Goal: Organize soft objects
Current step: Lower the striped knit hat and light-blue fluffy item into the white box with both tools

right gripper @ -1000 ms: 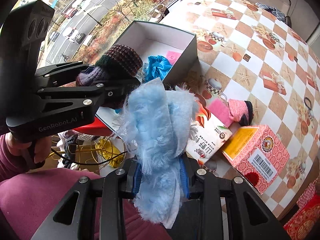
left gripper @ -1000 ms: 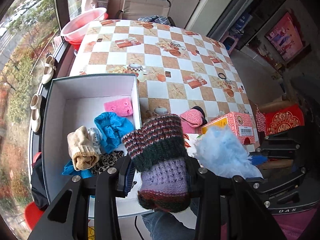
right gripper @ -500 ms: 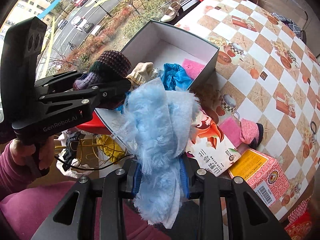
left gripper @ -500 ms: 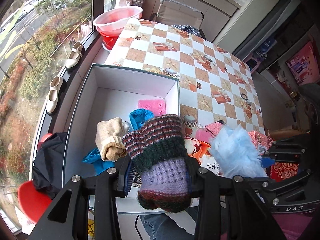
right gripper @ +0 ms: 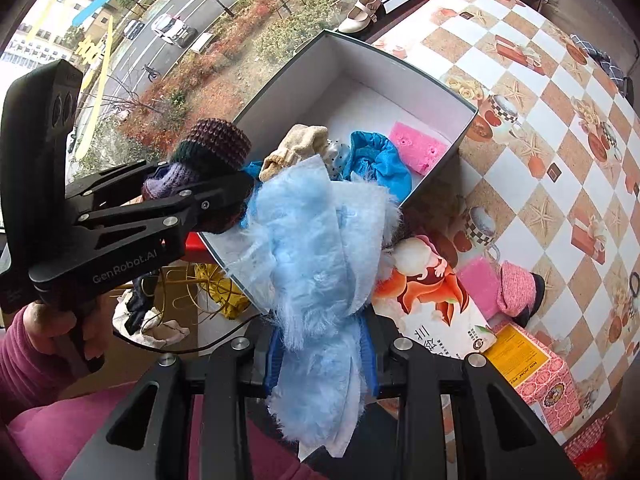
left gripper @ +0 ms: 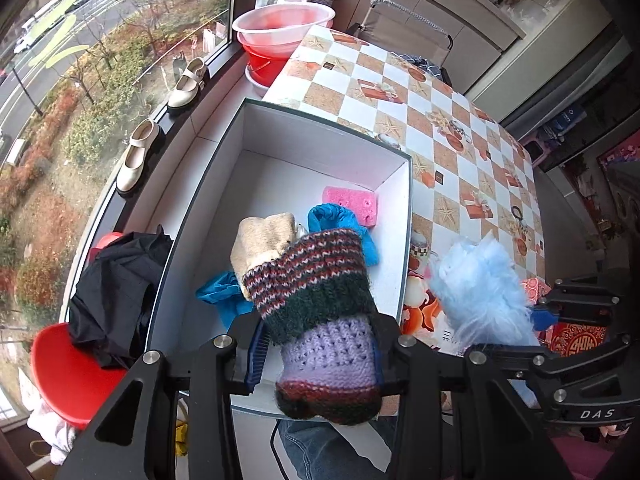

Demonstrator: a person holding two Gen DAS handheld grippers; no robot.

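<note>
My left gripper [left gripper: 318,354] is shut on a striped knitted piece [left gripper: 316,304] of maroon, green and lilac wool, held over the near end of a white open box [left gripper: 404,240]. My right gripper [right gripper: 322,354] is shut on a fluffy light-blue cloth [right gripper: 316,248], just to the right of the box's near corner. Inside the box [right gripper: 460,136] lie a beige sock [left gripper: 260,244], a blue cloth [left gripper: 340,220] and a pink sponge [left gripper: 354,202]. The left gripper [right gripper: 208,196] with its knitted piece [right gripper: 212,146] shows in the right wrist view too.
On the checked tablecloth [right gripper: 560,128] lie a pink sock [right gripper: 516,288], a pink sponge [right gripper: 478,286], a printed packet [right gripper: 436,300] and a pink carton [right gripper: 536,376]. A red chair [left gripper: 68,376] with black clothing [left gripper: 116,288] stands left of the box. Shoes [left gripper: 140,156] and red basins [left gripper: 280,36] sit by the window.
Both grippers have moved left with their loads. The knitted piece now hangs over the box's near end, and the blue fluffy cloth has come up beside the box's corner.
</note>
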